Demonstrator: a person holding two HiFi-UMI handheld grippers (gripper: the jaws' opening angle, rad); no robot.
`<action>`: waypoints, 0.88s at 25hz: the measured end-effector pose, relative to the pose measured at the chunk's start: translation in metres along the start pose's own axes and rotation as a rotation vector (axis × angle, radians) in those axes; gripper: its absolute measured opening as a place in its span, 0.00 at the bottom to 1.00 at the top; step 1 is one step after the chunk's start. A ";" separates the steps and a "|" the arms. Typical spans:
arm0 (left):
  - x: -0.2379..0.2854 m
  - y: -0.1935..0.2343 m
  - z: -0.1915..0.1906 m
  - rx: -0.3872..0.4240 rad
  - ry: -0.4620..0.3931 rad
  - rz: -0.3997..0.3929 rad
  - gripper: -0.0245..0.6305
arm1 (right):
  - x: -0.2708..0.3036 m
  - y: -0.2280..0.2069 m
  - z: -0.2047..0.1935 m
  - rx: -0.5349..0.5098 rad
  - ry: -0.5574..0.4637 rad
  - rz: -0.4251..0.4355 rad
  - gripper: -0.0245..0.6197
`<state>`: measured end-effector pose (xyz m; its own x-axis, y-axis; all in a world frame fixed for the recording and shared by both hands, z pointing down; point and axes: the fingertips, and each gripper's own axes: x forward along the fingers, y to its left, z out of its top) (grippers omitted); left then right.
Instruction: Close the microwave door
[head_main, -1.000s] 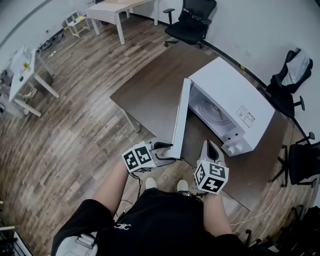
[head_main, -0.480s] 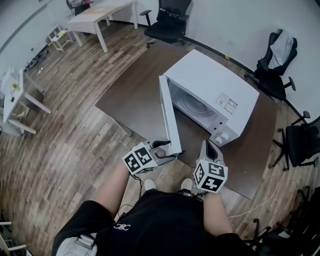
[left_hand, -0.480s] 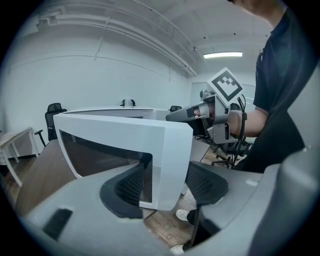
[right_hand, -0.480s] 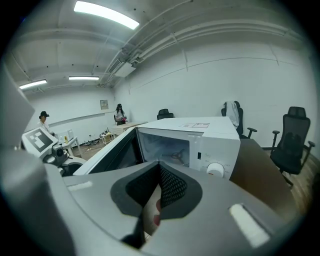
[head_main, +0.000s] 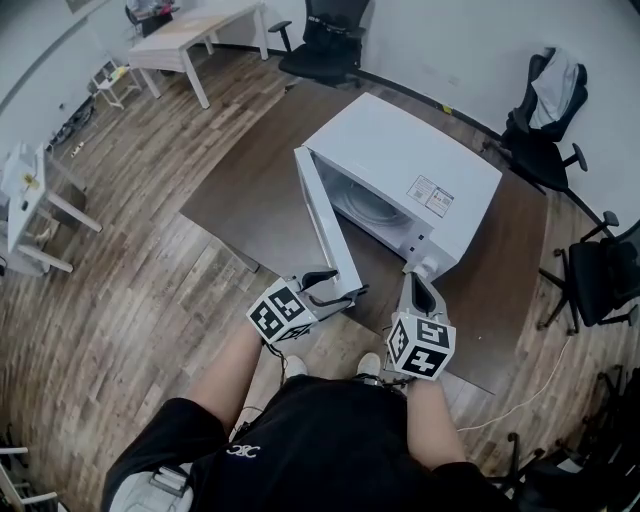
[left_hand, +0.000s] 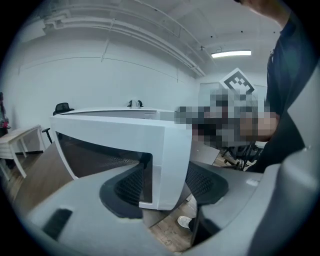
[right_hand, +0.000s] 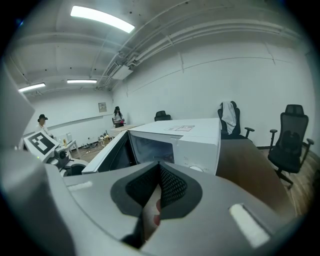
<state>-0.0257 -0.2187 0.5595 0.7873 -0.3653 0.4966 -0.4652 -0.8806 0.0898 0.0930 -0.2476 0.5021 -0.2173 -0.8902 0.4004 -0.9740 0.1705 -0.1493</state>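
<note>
Microwave door (head_main: 322, 210) hangs wide open off the white microwave (head_main: 400, 165) on the brown table (head_main: 245, 200). Its free edge sits between my left gripper's (head_main: 337, 288) jaws, which stand wide and have just been opening, so no clamp on it. My right gripper (head_main: 414, 283) is pinched closed, empty, near the microwave's front corner. I'd push flat on the door's outside face, one smooth swing toward the cavity.

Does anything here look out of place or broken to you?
Only the microwave's door: it stands wide open, swung out over the table toward the person. The left gripper's jaws, which have just been opening, straddle its free edge. Nothing looks spilled or damaged.
</note>
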 end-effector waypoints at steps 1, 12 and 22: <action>0.002 0.000 0.002 -0.004 -0.003 0.008 0.45 | -0.001 -0.003 0.000 0.003 -0.001 0.001 0.05; 0.031 -0.001 0.020 -0.024 -0.014 0.057 0.45 | -0.010 -0.036 0.002 0.021 -0.006 -0.001 0.05; 0.062 0.002 0.037 -0.015 -0.016 0.067 0.45 | -0.013 -0.070 0.005 0.038 -0.014 -0.035 0.05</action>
<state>0.0366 -0.2544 0.5588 0.7605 -0.4283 0.4881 -0.5232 -0.8494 0.0698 0.1639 -0.2498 0.5032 -0.1816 -0.9013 0.3933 -0.9777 0.1228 -0.1701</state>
